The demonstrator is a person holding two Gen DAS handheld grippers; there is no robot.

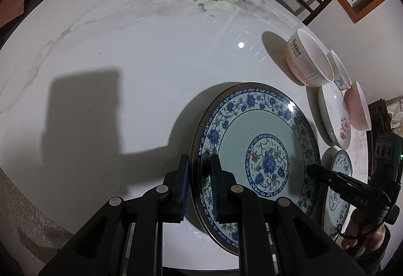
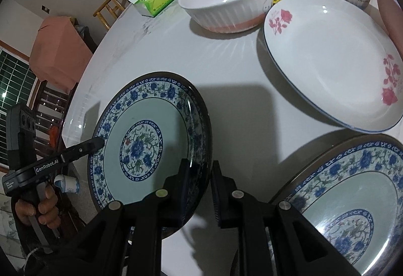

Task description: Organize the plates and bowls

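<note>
Above the white table [image 1: 126,54], both grippers share one blue-patterned plate [image 1: 254,140], so the step in hand looks like carrying it toward a stack. The left gripper [image 1: 200,175] is nearly closed, pinching the plate's near rim, and the right gripper [image 2: 199,175] is clamped just as narrowly on the opposite rim. Next, I judge, they must move together and level to set it on the matching plate [image 2: 352,187] just beside it.

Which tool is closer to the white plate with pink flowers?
Right. The right tool grips the blue plate nearest the pink-flowered plate; the left tool grips its opposite rim, farther away.
</note>
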